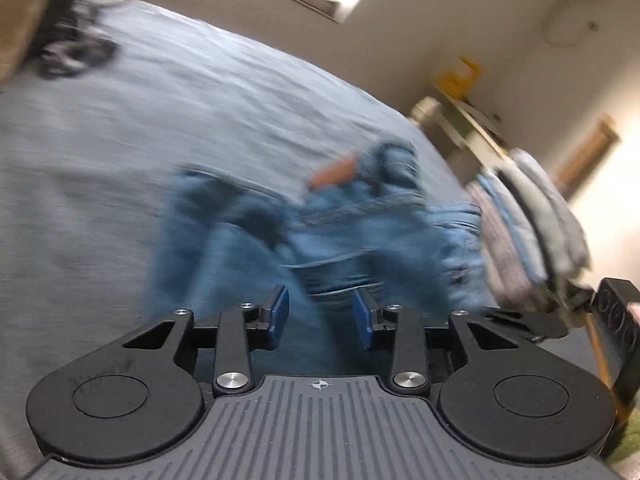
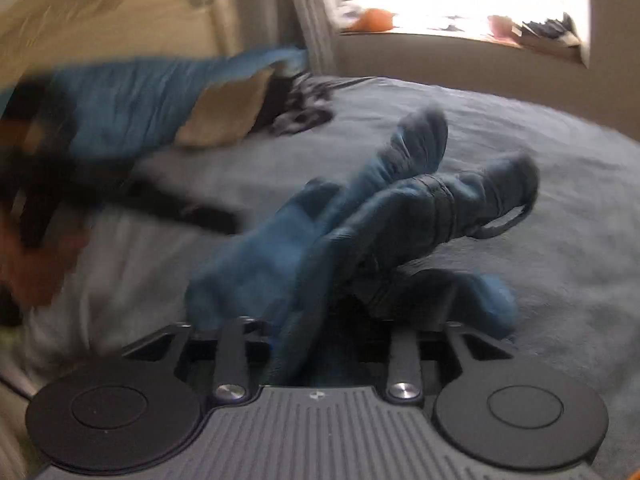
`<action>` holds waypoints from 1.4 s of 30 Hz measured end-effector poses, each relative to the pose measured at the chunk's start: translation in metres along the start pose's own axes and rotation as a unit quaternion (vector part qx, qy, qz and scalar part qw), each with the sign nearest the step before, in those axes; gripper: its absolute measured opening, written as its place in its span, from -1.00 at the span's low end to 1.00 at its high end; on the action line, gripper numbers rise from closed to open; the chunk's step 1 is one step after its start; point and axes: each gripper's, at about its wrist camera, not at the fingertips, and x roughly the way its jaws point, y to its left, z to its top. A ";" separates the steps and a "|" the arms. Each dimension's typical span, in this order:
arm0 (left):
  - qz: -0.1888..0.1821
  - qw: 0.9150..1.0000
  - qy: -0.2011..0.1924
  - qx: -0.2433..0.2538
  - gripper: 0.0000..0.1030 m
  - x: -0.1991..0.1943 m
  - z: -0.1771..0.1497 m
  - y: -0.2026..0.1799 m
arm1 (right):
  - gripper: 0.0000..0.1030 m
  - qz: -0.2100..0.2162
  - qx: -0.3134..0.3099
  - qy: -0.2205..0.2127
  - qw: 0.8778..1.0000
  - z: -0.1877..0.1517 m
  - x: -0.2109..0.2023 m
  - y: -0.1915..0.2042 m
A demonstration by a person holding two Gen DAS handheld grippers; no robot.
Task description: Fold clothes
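Jeans just ahead of parted, empty left hand-held gripper.

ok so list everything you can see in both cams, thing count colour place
jeans: one, blue denim, crumpled on the bed ahead of the left gripper; in the right wrist view bunched up over the right gripper's front
bed cover: one, grey, under the jeans
dark garment: one heap, black and white, far side of the bed
pillows: blue and tan, at the head of the bed
stacked clothes: one pile, pale mixed colours, at the bed's edge
window sill: one, bright, cluttered, blurred
left gripper: black, blue pads, open, nothing between them
right gripper: black, fingertips hidden by denim
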 end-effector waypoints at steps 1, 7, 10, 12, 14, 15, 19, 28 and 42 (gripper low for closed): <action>-0.010 1.000 0.009 0.003 -0.25 0.008 0.001 -0.005 | -0.08 -0.006 -0.019 0.004 1.000 -0.003 -0.001 0.008; -0.054 0.998 0.012 -0.022 -0.08 0.025 0.011 -0.012 | 0.18 0.022 -0.018 0.003 1.000 -0.005 -0.022 0.006; -0.058 0.998 0.006 -0.001 0.11 0.037 0.022 -0.030 | 0.18 0.043 0.000 0.000 0.999 -0.006 -0.024 0.001; -0.040 0.998 0.010 0.039 0.12 0.048 0.025 -0.046 | 0.18 0.047 0.007 0.002 0.999 -0.007 -0.021 0.000; 0.003 0.997 0.015 0.081 0.12 0.061 0.025 -0.058 | 0.19 0.047 0.011 0.003 0.999 -0.008 -0.016 0.001; 0.020 0.996 0.017 0.091 0.12 0.065 0.024 -0.060 | 0.21 0.048 0.012 0.001 0.999 -0.009 -0.015 0.002; 0.024 0.998 0.017 0.061 0.12 0.064 0.023 -0.047 | 0.19 0.049 0.028 -0.006 0.998 -0.014 -0.022 -0.001; 0.061 0.998 -0.009 -0.016 0.12 0.027 0.017 -0.001 | 0.21 0.092 0.230 -0.048 0.968 -0.024 -0.053 -0.075; 0.064 0.998 0.005 -0.020 -0.33 0.031 0.008 0.007 | 0.19 0.142 0.363 -0.027 0.920 0.002 -0.007 -0.117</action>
